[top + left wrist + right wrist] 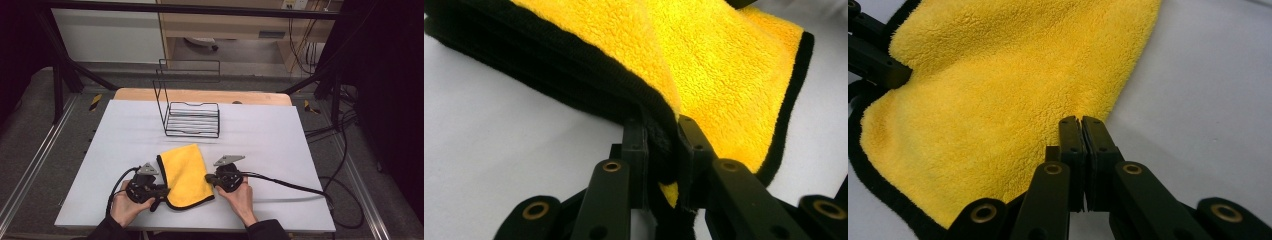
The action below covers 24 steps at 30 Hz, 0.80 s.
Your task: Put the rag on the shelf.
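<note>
A yellow plush cloth [185,175] with black edging lies folded on the white table near its front edge. My left gripper [161,192] is at the cloth's front left corner. In the left gripper view it [661,132] is shut on the black hem of the cloth [724,65], which bulges up between the jaws. My right gripper [208,177] sits at the cloth's right edge. In the right gripper view it [1081,122] is shut, jaws flush, its tip against the edge of the cloth [998,100], and no fabric shows between them. The left gripper [878,62] appears there at the far corner.
A black wire rack [192,119] with a tall back frame stands at the table's far middle. The white table top [275,145] has bare room to both sides of the cloth. Cables [300,187] trail right from the right gripper.
</note>
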Each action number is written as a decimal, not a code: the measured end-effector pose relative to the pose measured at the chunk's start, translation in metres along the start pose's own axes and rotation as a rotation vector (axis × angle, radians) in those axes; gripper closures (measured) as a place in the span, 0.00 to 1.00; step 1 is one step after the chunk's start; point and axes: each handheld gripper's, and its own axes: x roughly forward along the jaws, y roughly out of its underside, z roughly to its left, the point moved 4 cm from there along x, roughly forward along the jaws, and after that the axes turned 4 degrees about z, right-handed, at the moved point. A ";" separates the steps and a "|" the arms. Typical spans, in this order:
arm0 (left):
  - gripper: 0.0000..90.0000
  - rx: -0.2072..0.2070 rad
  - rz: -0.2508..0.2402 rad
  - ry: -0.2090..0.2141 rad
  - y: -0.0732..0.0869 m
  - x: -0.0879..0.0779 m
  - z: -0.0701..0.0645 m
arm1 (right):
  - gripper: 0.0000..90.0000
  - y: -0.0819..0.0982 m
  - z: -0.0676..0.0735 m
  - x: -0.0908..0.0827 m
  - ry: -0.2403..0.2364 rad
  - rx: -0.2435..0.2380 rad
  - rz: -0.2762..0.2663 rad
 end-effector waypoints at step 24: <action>0.84 0.068 0.071 -0.023 0.014 -0.024 0.027 | 0.88 0.012 0.044 0.005 -0.059 0.025 -0.046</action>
